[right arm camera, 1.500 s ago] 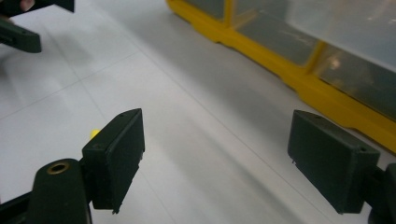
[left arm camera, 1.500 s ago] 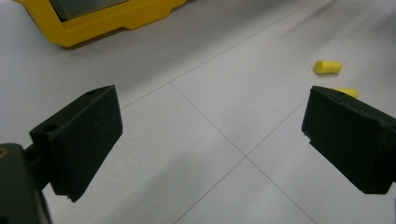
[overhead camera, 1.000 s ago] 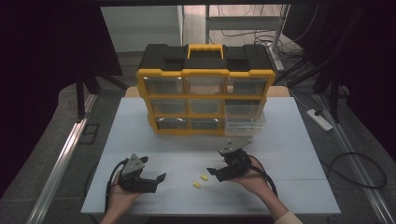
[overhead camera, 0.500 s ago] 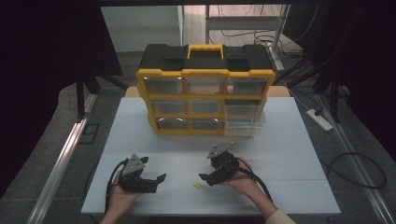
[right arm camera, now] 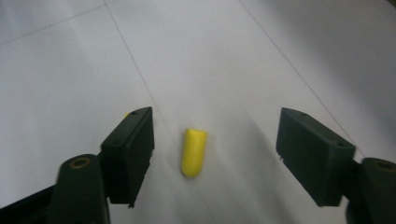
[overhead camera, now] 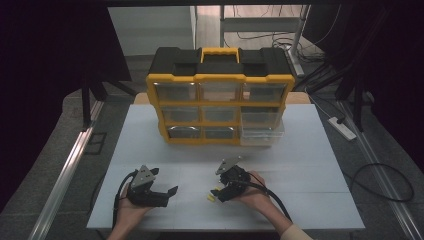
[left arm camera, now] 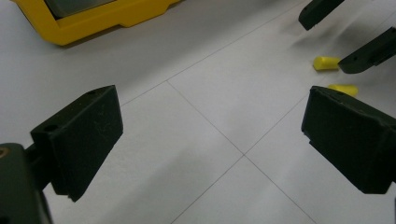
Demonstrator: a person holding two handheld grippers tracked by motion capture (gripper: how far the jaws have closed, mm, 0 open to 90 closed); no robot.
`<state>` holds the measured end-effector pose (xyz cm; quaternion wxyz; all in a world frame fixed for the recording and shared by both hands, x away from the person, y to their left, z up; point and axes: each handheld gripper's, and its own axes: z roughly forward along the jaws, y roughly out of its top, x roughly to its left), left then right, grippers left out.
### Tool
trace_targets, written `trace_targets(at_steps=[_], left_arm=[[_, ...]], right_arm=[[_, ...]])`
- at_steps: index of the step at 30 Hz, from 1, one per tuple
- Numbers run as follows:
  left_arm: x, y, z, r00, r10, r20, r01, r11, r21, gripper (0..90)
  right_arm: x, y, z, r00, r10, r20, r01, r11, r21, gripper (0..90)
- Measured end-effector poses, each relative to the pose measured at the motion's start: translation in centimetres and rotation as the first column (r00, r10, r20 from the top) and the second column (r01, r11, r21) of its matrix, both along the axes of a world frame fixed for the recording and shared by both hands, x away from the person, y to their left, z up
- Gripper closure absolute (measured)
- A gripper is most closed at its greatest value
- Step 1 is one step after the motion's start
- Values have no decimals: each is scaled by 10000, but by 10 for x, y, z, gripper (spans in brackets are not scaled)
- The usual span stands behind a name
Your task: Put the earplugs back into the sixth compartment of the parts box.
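Two small yellow foam plugs lie on the white table (overhead camera: pixel 310 165) near its front edge. One yellow plug (right arm camera: pixel 194 151) lies flat between the jaws of my right gripper (right arm camera: pixel 217 126), which is open and lowered around it without touching it. In the left gripper view this plug (left arm camera: pixel 326 63) and a second plug (left arm camera: pixel 343 89) sit side by side at the right. My right gripper (overhead camera: pixel 216 192) points left and down at the plugs (overhead camera: pixel 211 198). My left gripper (overhead camera: pixel 170 194) rests open on the table to their left, holding nothing.
A yellow and black drawer organizer (overhead camera: pixel 220 107) stands at the back of the table. Its clear lower right drawer (overhead camera: pixel 261 132) is pulled out a little. Cables trail from both grippers toward the front edge.
My right gripper has moved left and down from beside the plugs until its open jaws straddle one. The left gripper has stayed where it was.
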<state>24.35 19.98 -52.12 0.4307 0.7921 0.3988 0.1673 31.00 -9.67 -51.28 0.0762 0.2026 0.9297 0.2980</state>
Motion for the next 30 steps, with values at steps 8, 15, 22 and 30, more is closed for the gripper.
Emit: trace_targets(at_steps=[8,15,22,30], left_arm=[[0,1,0,10000,10,-2,-10,10000,45,50],[0,1,0,10000,6,19,-7,9999,112,50],[0,1,0,10000,57,64,-58,9999,120,50],[-1,1,0,10000,15,59,-16,9999,161,50]], right_arm=[[-3,2,-2,9992,407,31,-406,9988,-284,556],[-2,0,-3,9983,457,-363,-468,9984,-318,786],[-3,-5,5,9994,333,-53,-332,9993,178,800],[-3,-20,29,9977,69,667,-203,9791,2022,799]])
